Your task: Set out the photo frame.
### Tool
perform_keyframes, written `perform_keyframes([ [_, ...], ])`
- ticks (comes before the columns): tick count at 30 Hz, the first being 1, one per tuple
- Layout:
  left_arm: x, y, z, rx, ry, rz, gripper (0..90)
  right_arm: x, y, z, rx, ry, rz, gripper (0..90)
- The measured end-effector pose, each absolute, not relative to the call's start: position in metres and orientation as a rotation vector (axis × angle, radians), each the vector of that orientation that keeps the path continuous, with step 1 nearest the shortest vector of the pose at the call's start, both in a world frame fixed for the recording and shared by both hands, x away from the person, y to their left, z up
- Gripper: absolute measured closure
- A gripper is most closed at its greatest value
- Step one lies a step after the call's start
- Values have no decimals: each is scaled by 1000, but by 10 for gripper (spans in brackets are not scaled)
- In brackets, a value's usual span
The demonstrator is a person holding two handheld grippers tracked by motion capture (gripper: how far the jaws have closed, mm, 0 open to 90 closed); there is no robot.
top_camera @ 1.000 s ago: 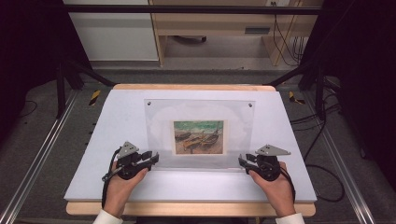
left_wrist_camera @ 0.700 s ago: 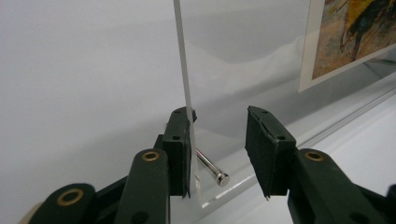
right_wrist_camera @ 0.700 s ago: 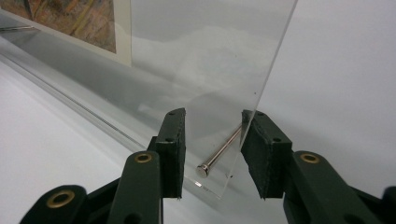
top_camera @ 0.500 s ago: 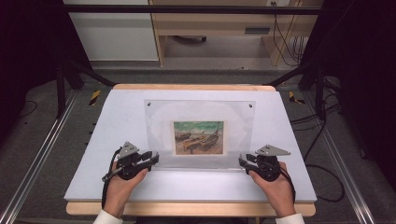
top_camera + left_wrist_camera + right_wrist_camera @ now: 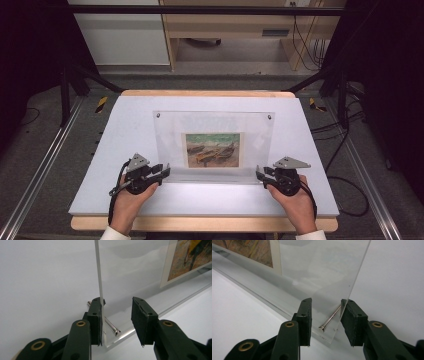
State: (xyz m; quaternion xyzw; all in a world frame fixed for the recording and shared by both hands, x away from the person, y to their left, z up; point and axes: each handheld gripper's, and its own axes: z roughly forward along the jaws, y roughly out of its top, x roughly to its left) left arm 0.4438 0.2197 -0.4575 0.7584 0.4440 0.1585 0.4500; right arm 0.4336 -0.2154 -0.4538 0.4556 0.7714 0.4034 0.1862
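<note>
White worktop [image 5: 125, 130] lies bare all round the clear frame [image 5: 260, 140], which stands upright mid-table with its picture [image 5: 212, 150] low in the pane. Your left claw [image 5: 162, 171] and right claw [image 5: 260, 173] are both spread, each straddling a near bottom corner. Close unevenly and the slick pane could slip or tip; the corner bolts [image 5: 329, 320] may foul a pad.
</note>
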Motion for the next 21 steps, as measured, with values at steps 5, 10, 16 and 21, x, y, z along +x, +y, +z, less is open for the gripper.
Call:
perform_keyframes([
  [5, 443, 220, -458, 1877, 1099, 390, 608, 432, -215, -454, 1290, 2174, 1134, 616],
  [10, 442, 219, -458, 1886, 1097, 393, 606, 432, -215, -455, 1283, 2179, 1131, 617],
  [16, 441, 219, -459, 1887, 1097, 393, 606, 430, -214, -455, 1284, 2182, 1123, 618],
  [21, 441, 219, -460, 1892, 1099, 390, 604, 430, -214, -456, 1283, 2185, 1118, 618],
])
